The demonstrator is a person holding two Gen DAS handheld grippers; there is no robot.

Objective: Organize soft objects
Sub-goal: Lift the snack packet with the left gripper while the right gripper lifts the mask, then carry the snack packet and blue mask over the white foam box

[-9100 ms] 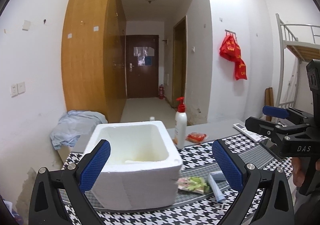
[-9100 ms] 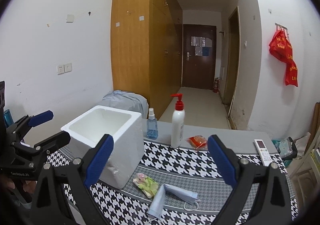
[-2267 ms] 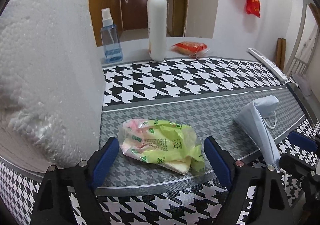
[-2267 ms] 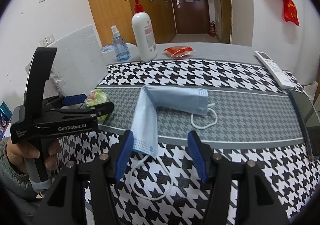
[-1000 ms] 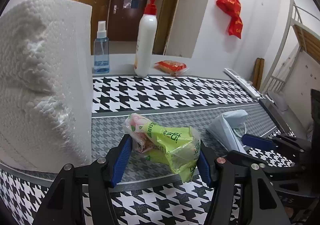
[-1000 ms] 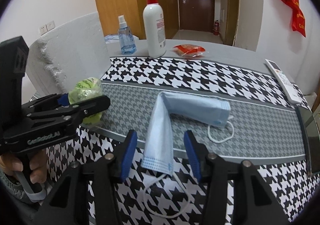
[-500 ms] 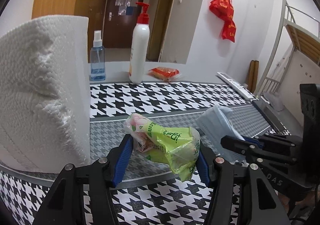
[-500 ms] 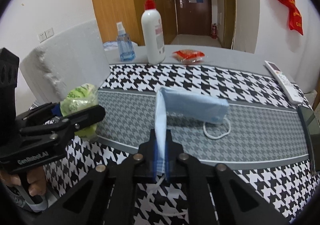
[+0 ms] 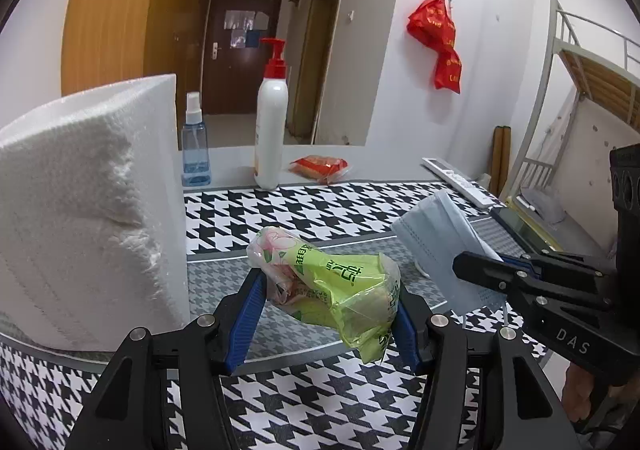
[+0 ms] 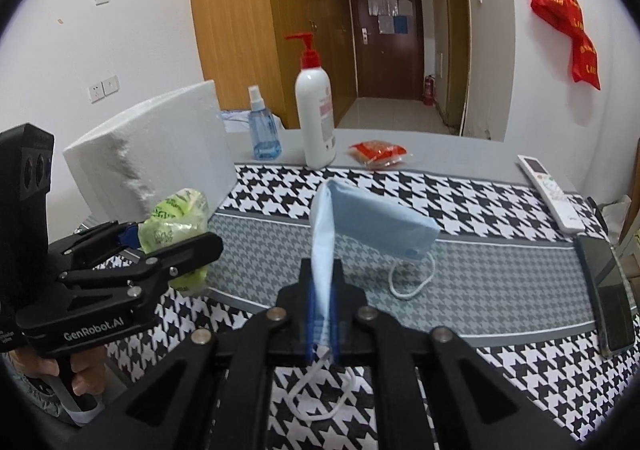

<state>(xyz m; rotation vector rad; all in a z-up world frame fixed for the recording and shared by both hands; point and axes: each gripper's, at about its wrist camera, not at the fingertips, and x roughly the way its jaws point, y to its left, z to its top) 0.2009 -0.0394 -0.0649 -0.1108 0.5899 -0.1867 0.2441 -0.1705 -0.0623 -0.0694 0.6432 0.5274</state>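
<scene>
Between left hand-held gripper (image 9: pixel 326 320) pads: green packet (image 9: pixel 332 286), clamped; right hand-held gripper (image 10: pixel 321 314) pinches mask (image 10: pixel 372 222).

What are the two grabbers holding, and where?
Left gripper squeezes the green plastic packet across its middle; right gripper pinches the blue face mask by one end.

The foam box (image 9: pixel 88 210) looks like white expanded polystyrene, its wall grainy and chipped rough along one edge. The green packet (image 9: pixel 336 282) is thin crinkled plastic film, glossy and partly see-through. The face mask (image 10: pixel 376 222) is soft matt non-woven cloth, finely pleated, with smooth white elastic loops. The houndstooth cloth (image 10: pixel 460 290) covering the counter is woven fabric, matt. Each tool is matt black plastic with bright metal screw heads; the left tool (image 9: pixel 330 308) carries blue ribbed rubbery pads (image 9: pixel 246 314). The pump bottle (image 9: pixel 271 130) is smooth glossy white plastic, the spray bottle (image 9: pixel 195 154) clear blue plastic. The phone (image 10: pixel 610 282) at the counter's right edge is shiny and reflective.
</scene>
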